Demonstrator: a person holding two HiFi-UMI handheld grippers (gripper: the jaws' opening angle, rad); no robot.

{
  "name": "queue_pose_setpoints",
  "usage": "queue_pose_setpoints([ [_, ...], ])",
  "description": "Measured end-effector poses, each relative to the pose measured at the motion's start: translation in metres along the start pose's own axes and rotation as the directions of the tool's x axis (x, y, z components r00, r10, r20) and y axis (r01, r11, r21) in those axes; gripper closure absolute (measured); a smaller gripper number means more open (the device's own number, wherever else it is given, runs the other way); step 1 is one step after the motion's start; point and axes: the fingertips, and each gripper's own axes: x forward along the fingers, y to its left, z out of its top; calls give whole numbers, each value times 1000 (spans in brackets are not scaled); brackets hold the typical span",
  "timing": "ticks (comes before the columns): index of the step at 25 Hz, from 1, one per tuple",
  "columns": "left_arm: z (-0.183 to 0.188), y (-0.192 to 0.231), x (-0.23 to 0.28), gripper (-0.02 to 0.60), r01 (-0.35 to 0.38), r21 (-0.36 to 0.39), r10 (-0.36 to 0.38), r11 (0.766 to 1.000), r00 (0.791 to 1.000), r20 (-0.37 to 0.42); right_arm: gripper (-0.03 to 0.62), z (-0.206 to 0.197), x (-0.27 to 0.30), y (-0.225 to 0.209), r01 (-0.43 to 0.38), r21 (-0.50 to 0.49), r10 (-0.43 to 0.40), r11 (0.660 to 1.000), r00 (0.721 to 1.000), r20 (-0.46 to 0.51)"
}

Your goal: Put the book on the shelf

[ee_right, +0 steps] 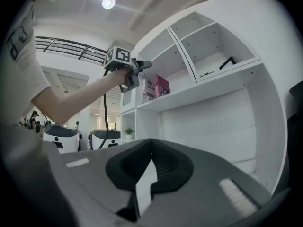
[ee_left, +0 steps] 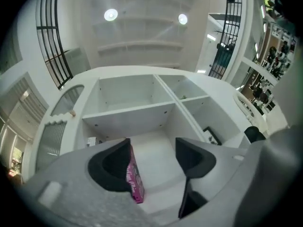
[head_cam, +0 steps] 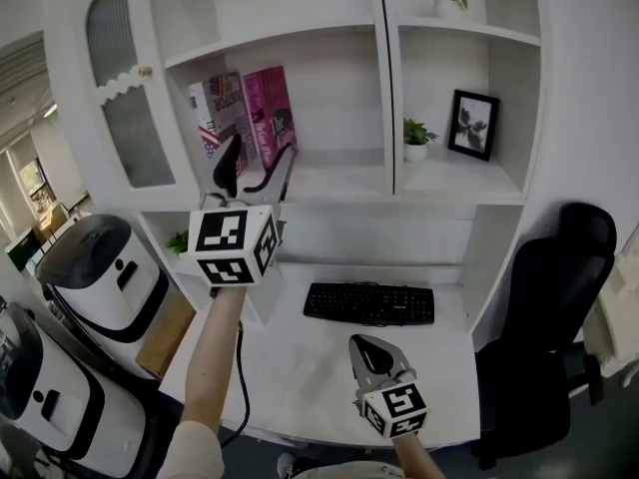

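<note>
A pink book point(head_cam: 268, 116) stands upright on the left shelf point(head_cam: 329, 183) and leans on a patterned book point(head_cam: 220, 113) to its left. My left gripper point(head_cam: 255, 165) is raised in front of that shelf, open, just below and before the pink book. In the left gripper view the pink book point(ee_left: 134, 178) shows at the inner edge of the left jaw, and the gap of the gripper point(ee_left: 152, 146) holds only bare shelf. My right gripper point(head_cam: 370, 348) hangs low over the desk, shut and empty; in its own view point(ee_right: 150, 149) the tips meet.
A black keyboard point(head_cam: 369, 303) lies on the white desk point(head_cam: 300, 367). A black office chair point(head_cam: 547, 307) stands at the right. The right shelf bay holds a framed picture point(head_cam: 472, 124) and a small potted plant point(head_cam: 416, 138). White rounded machines point(head_cam: 100, 267) stand at the left.
</note>
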Motion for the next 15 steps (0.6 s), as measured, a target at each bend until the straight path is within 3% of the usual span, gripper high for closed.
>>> queue_pose_setpoints([
  [1, 2, -8, -17, 323, 9, 11, -9, 1000, 1000, 20, 592, -1, -2, 3, -5, -5, 5, 1000, 1000, -2],
  [5, 5, -32, -80, 415, -12, 55, 8, 998, 997, 72, 592, -4, -6, 14, -28, -10, 28, 1000, 1000, -10],
  [10, -16, -53, -148, 576, -100, 9, 99, 995, 992, 84, 592, -5, -7, 22, -50, -18, 50, 999, 999, -7],
  [15, -64, -71, -207, 580, -144, -125, 143, 982, 990, -18, 592, -9, -11, 33, -74, -27, 73, 997, 997, -22],
])
